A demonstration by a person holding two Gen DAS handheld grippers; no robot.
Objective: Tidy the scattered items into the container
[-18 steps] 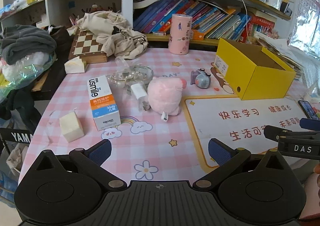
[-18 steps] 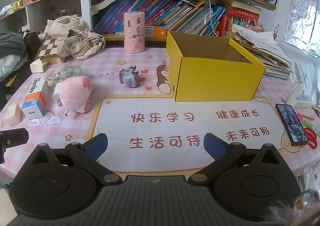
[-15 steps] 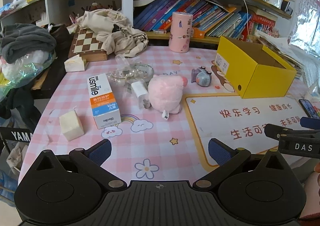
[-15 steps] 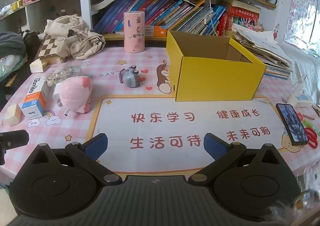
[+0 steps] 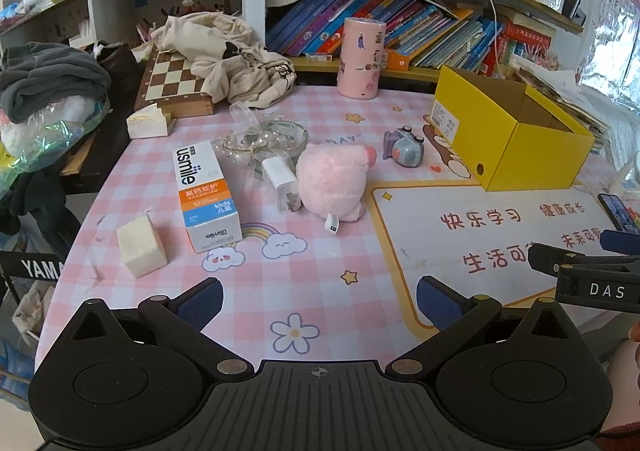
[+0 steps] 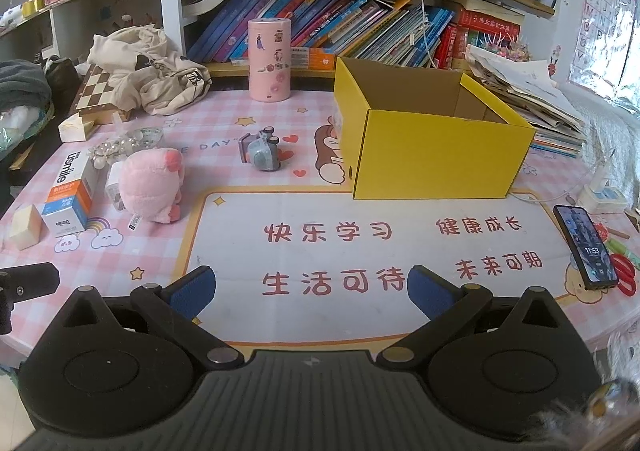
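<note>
While both tools hung above the table, left gripper (image 5: 318, 297) spread wide, empty, pink plush (image 5: 334, 181) well beyond its fingertips, right gripper (image 6: 310, 289) likewise spread, empty, yellow box (image 6: 436, 155) farther ahead.

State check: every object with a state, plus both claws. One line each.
yellow box: open top, nothing visible inside
left claw: open, holding nothing
right claw: open, holding nothing
pink plush: lying on the table, outside the box
toothpaste carton: lying flat, closed
toy camera: tipped on its side
phone: screen lit, lying flat
pink canister: upright
</note>
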